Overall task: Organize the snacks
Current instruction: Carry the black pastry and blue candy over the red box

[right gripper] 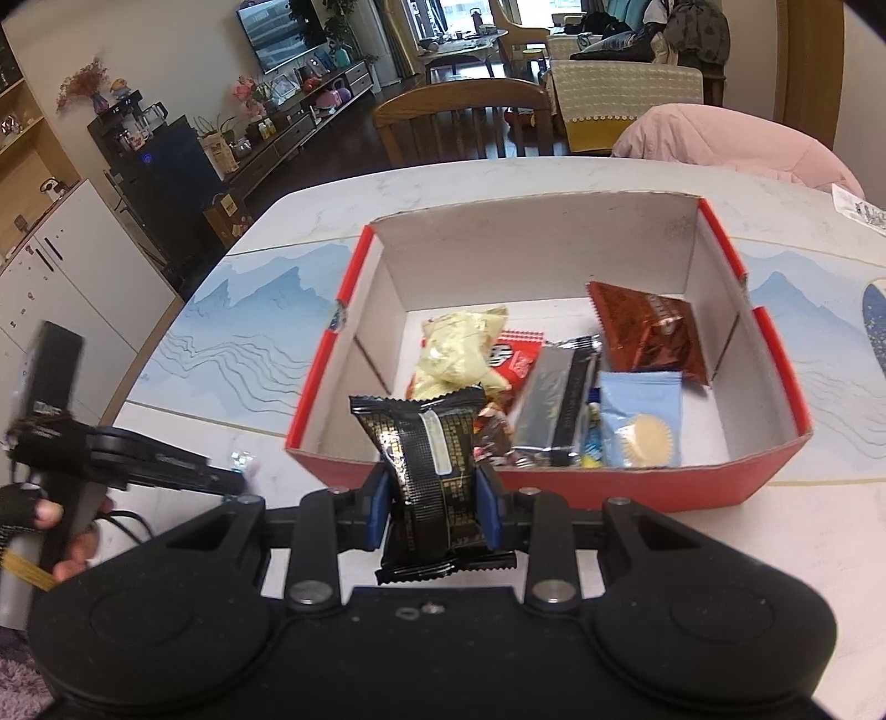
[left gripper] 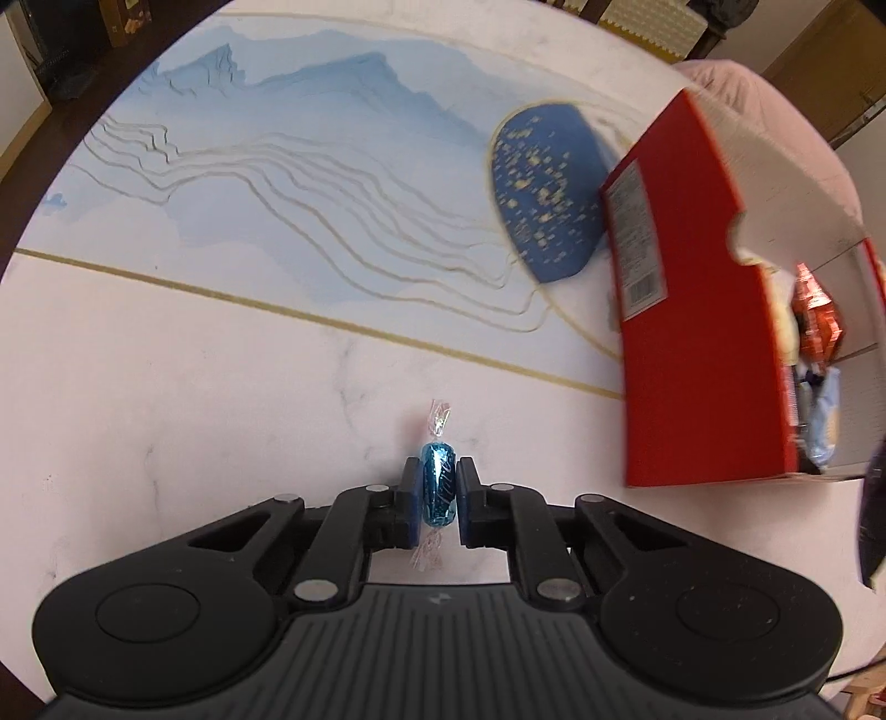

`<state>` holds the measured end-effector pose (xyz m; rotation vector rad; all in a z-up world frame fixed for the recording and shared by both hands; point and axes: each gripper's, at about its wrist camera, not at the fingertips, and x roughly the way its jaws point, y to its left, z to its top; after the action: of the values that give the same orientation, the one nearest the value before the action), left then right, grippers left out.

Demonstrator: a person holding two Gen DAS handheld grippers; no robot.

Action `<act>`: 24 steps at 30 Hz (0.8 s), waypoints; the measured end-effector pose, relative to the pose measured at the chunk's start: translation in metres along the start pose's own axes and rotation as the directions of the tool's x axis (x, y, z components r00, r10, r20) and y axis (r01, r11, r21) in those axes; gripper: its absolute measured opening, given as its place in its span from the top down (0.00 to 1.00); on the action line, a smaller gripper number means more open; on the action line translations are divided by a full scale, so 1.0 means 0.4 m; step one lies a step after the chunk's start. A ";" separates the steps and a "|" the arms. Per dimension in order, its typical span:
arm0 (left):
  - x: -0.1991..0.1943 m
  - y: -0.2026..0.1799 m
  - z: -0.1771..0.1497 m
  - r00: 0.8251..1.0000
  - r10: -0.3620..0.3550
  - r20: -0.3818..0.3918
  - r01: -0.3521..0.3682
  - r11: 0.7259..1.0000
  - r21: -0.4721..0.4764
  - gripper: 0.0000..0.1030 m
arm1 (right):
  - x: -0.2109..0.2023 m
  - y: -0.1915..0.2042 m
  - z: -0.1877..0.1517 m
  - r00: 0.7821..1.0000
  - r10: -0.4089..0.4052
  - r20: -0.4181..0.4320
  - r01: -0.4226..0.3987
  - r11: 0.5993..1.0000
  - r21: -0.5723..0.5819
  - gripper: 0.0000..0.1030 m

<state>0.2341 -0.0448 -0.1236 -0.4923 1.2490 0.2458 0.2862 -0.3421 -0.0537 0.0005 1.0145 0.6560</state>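
A white marble-look table [right gripper: 637,177] with a blue mountain print and thin gold lines was seen; behind its far edge a wooden chair [right gripper: 459,119], a pink cushion [right gripper: 731,138], a TV [right gripper: 277,33] and low cabinets of a living room were visible.

Near the table's left front part, the left gripper [left gripper: 437,487] was closed on a blue foil candy [left gripper: 438,487] with clear twisted ends, the candy pinched upright between the blue pads, low over the tabletop. In the right wrist view that gripper was seen at far left, held by a gloved hand [right gripper: 33,520].

Right of it, a red cardboard box [right gripper: 554,482] with a white inside was set toward the table's near edge, open on top. Inside were seen a pale yellow pack [right gripper: 459,354], a red packet [right gripper: 515,360], a grey-black bar [right gripper: 559,410], a light blue pack [right gripper: 642,421] and a brown-red pouch [right gripper: 648,332].

The right gripper [right gripper: 434,509] was clamped on a black snack pack [right gripper: 432,476] with gold print, held just short of the box's near wall, pads pressed on both sides.

Bare tabletop was left open at the left and far side of the box; a dark blue gold-flecked oval print [left gripper: 545,194] lay beyond it.
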 end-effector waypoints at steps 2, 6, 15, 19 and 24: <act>-0.034 -0.012 0.002 1.000 -0.012 0.014 0.012 1.000 -0.001 0.89 | -0.005 -0.018 0.005 1.000 -0.006 0.003 0.006 1.000 0.003 0.70; -0.104 -0.054 0.015 0.998 -0.041 0.053 0.040 0.999 0.028 0.89 | -0.013 -0.053 0.020 1.000 -0.023 0.011 0.023 1.000 0.005 0.70; -0.195 -0.173 0.059 0.988 -0.117 0.100 0.107 0.989 0.106 0.89 | -0.019 -0.129 0.067 0.996 -0.086 0.031 0.086 0.996 0.010 0.70; -0.205 -0.240 0.077 0.984 -0.141 0.105 0.123 0.979 0.162 0.89 | -0.011 -0.165 0.087 0.992 -0.122 0.037 0.121 0.993 0.010 0.70; -0.181 -0.311 0.104 0.984 -0.155 0.093 0.133 0.969 0.207 0.89 | 0.004 -0.200 0.106 0.988 -0.151 0.044 0.151 0.988 0.006 0.70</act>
<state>0.3013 -0.1267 -0.0177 -0.3882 1.1120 0.0226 0.3606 -0.3936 -0.0553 -0.0594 0.9625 0.5141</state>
